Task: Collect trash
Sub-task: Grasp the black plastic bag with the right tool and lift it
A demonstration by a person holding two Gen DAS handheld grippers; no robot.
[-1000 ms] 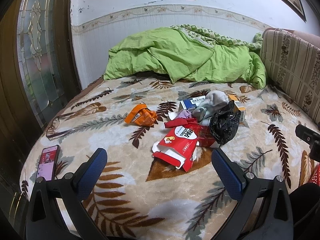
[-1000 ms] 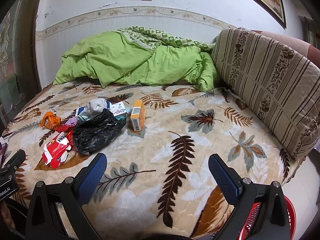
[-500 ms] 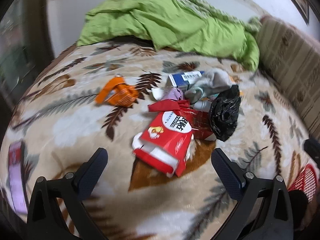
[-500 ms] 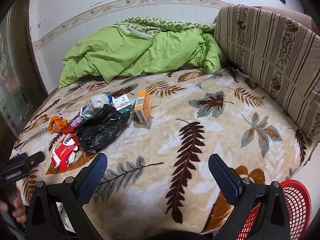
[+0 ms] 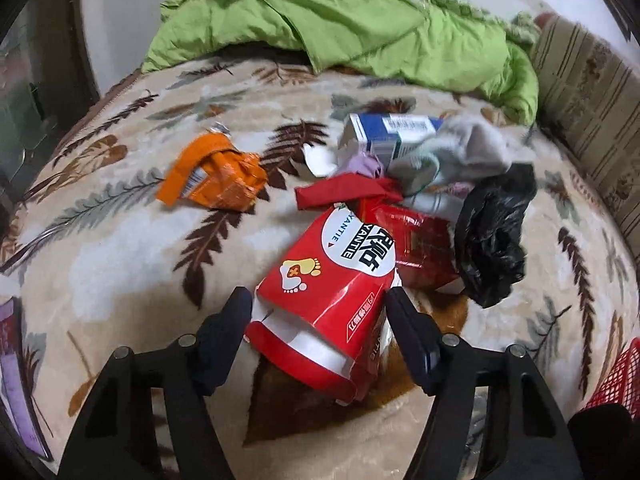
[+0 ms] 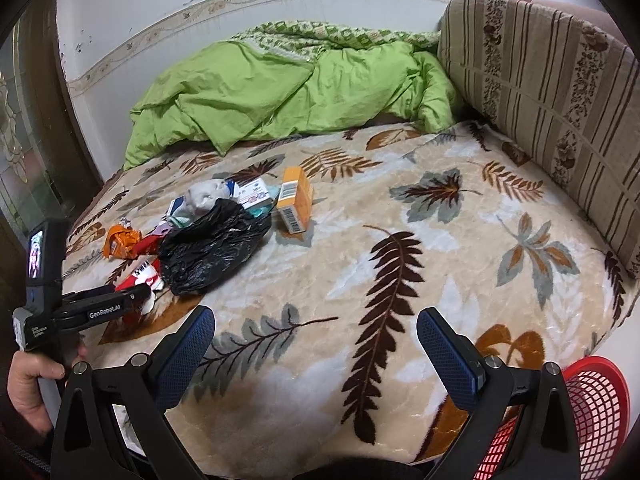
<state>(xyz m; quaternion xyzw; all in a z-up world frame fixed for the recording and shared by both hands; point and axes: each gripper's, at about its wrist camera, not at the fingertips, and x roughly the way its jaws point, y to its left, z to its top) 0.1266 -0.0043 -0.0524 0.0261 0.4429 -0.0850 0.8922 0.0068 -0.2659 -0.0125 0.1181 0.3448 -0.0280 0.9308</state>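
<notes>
- Left wrist view: the left gripper (image 5: pixel 318 314) is down over the bed (image 5: pixel 120 248), its jaws closing around the near end of the red carton (image 5: pixel 336 280), which sits right between them. The right pad is at the carton's edge; whether the left pad touches is hard to tell.
- Behind the carton is a heap of trash: a black plastic bag (image 5: pixel 494 236) just to its right, a grey sock (image 5: pixel 460 152) over a blue and white box (image 5: pixel 384 132), and an orange wrapper (image 5: pixel 216 176) apart on the left.
- A crumpled green quilt (image 5: pixel 360 20) lies at the far end of the bed.
- Right wrist view: the right gripper (image 6: pixel 316 340) hangs over bare blanket with its jaws spread wide, nothing between them.
- A red mesh basket (image 6: pixel 600 408) stands off the bed's edge at lower right.
- An orange box (image 6: pixel 296 200) lies just right of the black bag.
- At far left a hand (image 6: pixel 28 376) grips the left gripper's handle, reaching into the heap.
</notes>
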